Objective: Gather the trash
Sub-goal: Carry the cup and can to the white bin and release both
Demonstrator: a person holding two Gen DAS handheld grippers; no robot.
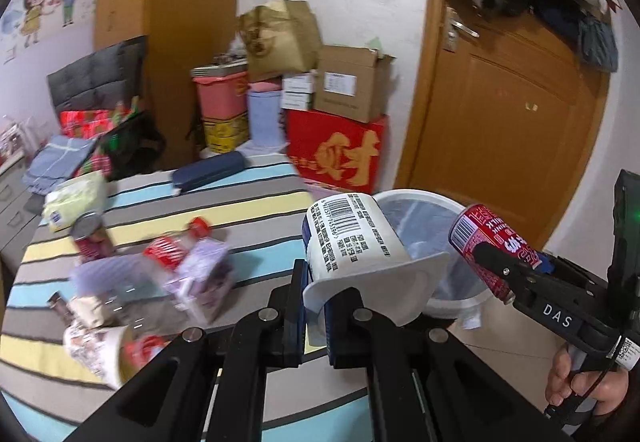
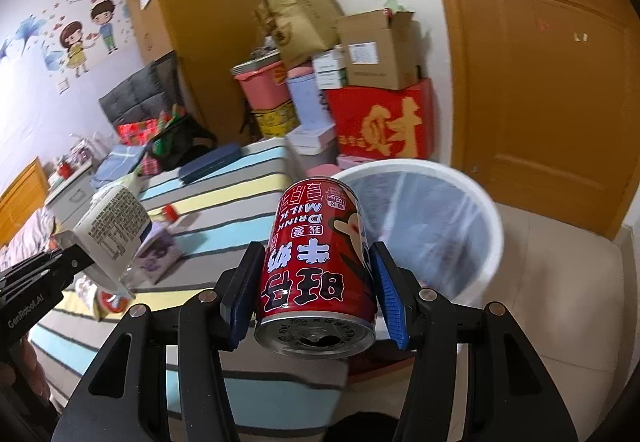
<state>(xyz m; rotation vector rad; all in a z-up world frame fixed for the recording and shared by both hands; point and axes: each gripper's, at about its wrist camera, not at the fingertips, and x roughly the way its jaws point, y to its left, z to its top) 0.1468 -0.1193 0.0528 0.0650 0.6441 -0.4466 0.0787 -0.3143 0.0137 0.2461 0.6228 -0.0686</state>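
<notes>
Our right gripper (image 2: pixel 316 282) clamps a red can (image 2: pixel 320 262) printed "DRINK MILK", opened end toward us. Our left gripper (image 1: pixel 316 306), jaws pinched shut, grips the rim of a white barcoded cup (image 1: pixel 352 238). Both hang before the white lined bin (image 2: pixel 432 226), beside the striped bed (image 1: pixel 224 209).

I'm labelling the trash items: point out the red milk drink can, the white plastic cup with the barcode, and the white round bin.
Red milk drink can (image 2: pixel 316 262), right wrist view, printed side wall.
White plastic barcode cup (image 1: pixel 352 238), left wrist view, label side.
White round bin (image 2: pixel 494 238), right wrist view, right rim.
</notes>
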